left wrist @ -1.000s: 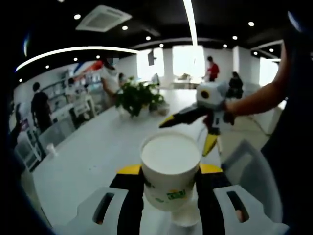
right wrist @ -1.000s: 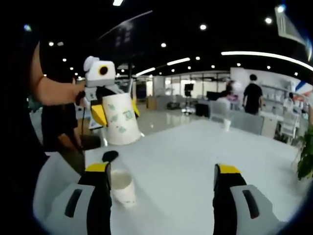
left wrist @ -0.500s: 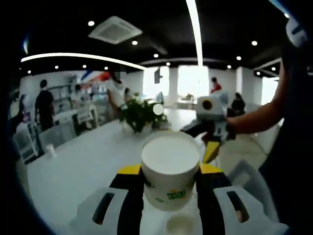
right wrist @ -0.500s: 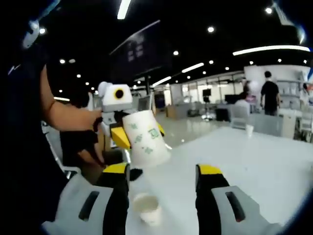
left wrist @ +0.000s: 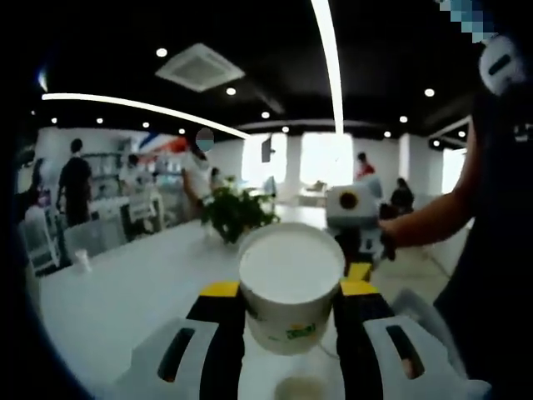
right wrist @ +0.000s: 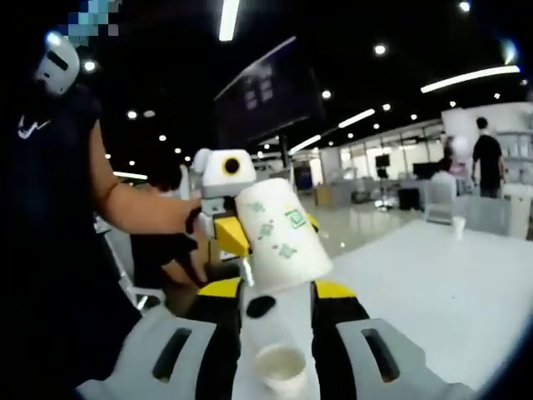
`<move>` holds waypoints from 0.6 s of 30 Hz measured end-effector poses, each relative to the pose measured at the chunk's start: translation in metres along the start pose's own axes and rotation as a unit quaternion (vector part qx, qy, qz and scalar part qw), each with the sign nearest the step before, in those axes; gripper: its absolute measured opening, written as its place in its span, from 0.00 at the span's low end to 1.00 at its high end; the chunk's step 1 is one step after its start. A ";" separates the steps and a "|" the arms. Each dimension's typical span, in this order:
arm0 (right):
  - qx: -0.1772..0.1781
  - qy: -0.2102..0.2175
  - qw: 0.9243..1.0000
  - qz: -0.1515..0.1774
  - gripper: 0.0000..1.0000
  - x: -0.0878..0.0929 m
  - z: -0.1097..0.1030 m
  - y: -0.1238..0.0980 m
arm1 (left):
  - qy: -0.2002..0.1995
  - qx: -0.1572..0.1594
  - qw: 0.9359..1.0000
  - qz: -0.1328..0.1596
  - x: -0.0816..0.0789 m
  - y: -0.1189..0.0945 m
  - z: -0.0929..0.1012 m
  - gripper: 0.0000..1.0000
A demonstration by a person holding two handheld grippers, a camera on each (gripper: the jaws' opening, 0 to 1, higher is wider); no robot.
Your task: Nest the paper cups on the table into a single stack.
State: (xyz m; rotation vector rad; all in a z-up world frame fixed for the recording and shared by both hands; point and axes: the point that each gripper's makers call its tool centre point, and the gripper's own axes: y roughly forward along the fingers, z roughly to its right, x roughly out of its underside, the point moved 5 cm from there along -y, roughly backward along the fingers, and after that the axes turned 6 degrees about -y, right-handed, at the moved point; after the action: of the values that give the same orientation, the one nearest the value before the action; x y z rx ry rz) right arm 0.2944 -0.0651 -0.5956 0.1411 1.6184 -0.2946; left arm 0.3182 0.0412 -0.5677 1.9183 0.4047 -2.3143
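Observation:
A white paper cup (left wrist: 289,287) with green print sits between my left gripper's (left wrist: 289,293) yellow-tipped jaws, which are shut on it, its open mouth facing the camera. Below it a second paper cup (left wrist: 300,388) stands upright on the white table (left wrist: 125,292). In the right gripper view the same standing cup (right wrist: 281,369) lies low between my right gripper's (right wrist: 277,290) jaws, which are open and apart from it. The left gripper (right wrist: 271,229) hangs just beyond them, holding its cup (right wrist: 287,242) tilted. The right gripper (left wrist: 360,265) shows behind the held cup.
A potted plant (left wrist: 237,212) stands mid-table and a small cup (left wrist: 81,260) at the far left edge. A small dark object (right wrist: 261,306) lies on the table near the standing cup. A person's arm (right wrist: 141,208) reaches in. People stand in the background.
My right gripper's jaws have drawn much closer together and now frame the standing cup. The left gripper with its cup has come nearer, over that cup.

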 end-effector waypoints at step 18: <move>-0.088 0.049 0.995 0.021 0.12 -0.013 -0.021 0.009 | -0.005 0.044 0.998 -0.042 0.021 -0.016 0.006 0.39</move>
State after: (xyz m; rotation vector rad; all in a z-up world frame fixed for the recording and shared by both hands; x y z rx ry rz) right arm 0.2777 -0.0498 -0.5831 0.0551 1.7282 -0.1127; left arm 0.3043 0.0566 -0.5854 1.9636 0.3969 -2.4318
